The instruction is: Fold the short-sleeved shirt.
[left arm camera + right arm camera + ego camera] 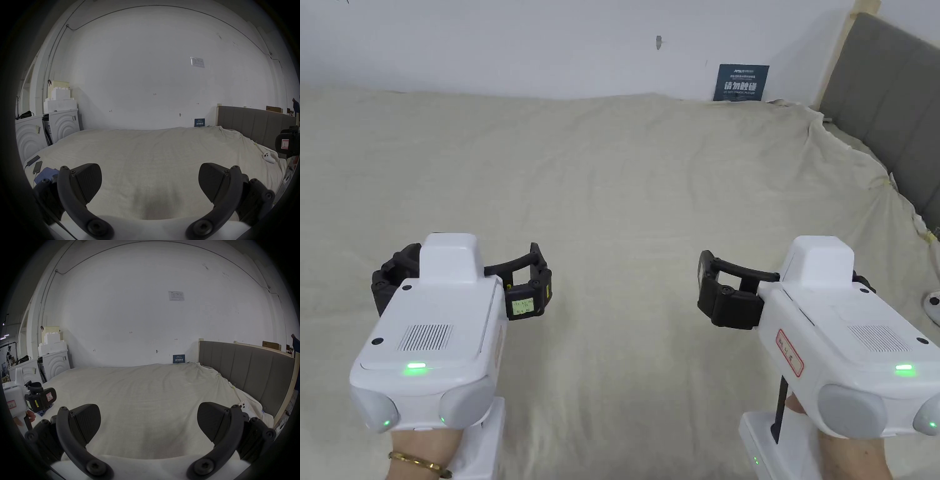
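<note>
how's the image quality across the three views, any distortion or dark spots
Head view: sharp, evenly lit, straight lines. Left gripper view: heavy fisheye with a black rim, dimmer, a soft shadow on the bed sheet between the open left tool jaws. Right gripper view: same fisheye, brighter, right tool open.

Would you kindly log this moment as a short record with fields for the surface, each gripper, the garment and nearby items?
surface: bed sheet, cream, lightly creased
left gripper: jaws wide apart, nothing between them, above the sheet
right gripper: jaws wide apart, nothing between them, above the sheet
garment: blue cloth bunched at the bed's left edge; cannot tell if it is the shirt
nearby: phone beside the cloth; grey headboard on the right
fold: not yet begun
</note>
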`<state>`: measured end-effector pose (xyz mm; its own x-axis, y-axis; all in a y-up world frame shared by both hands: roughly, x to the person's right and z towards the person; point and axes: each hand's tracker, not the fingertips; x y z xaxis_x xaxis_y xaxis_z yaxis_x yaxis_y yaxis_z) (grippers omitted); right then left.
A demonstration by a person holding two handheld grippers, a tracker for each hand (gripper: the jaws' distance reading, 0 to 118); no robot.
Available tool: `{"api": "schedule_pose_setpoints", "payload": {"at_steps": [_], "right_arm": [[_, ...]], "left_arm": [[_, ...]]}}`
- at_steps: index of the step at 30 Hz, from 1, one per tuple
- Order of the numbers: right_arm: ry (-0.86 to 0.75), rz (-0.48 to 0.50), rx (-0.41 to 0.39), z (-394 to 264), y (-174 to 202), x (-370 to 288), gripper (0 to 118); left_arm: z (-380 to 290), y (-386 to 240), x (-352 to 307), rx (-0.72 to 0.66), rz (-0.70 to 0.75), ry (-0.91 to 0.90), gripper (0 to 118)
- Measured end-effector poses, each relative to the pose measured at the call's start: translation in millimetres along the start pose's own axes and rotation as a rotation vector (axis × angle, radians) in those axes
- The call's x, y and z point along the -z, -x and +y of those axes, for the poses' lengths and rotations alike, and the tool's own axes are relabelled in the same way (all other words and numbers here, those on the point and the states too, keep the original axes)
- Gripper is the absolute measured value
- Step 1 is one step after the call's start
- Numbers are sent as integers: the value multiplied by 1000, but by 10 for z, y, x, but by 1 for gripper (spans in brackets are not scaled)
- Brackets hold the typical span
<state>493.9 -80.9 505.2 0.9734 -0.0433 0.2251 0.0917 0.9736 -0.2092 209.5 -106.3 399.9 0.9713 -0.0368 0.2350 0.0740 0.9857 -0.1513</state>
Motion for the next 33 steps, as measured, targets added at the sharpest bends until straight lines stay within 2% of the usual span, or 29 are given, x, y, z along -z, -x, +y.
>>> {"api": "schedule_pose_setpoints", "payload": {"at_steps": [33], "right_arm": [[-8,3,3,-8,-37,-28,117]], "left_arm": [[-14,-51,-10,18,-7,0,118]]}}
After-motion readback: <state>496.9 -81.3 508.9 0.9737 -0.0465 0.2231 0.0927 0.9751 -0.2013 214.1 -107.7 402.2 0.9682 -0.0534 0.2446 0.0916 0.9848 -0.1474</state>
